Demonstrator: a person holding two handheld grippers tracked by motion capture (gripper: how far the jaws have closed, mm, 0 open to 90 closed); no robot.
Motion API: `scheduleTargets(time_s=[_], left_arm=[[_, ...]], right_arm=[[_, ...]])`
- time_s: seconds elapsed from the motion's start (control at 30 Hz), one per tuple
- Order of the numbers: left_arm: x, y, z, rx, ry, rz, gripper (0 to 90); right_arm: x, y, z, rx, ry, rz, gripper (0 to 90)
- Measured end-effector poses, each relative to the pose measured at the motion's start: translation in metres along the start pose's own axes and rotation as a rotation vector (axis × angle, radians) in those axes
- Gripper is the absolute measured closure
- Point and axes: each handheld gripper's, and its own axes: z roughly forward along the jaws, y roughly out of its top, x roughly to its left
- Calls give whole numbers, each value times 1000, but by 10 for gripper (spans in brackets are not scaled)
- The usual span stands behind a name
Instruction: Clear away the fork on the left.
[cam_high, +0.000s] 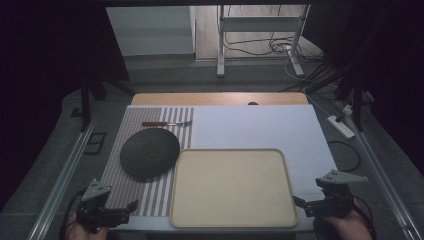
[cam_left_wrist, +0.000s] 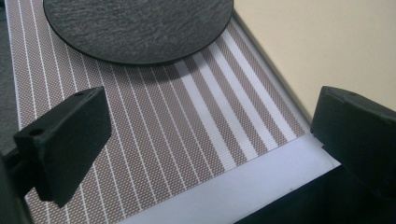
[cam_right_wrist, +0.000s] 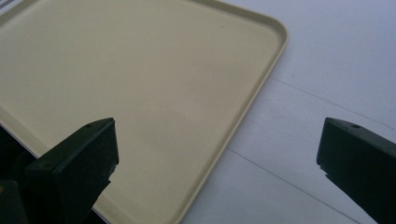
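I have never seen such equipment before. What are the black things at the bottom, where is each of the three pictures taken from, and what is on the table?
There is no machine here. A person holds a hand-held tool with two black jaws in each hand. In the high view, taken from above the person's side of the table, the left tool and the right tool sit at the near corners.

The other two pictures come from small cameras riding on the tools, looking along their jaws. In both, the jaws stand wide apart and hold nothing.

On the table lie a striped placemat, a dark round plate resting on it, a fork beyond the plate, and a beige tray. The left gripper view looks at the placemat and plate; the right one at the tray.
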Motion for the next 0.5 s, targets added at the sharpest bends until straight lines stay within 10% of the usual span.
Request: scheduleTargets(time_s=[0.5], left_arm=[[9,13,13,16,-51,25,10]], right_arm=[[0,0,1,7,2,-3,0]])
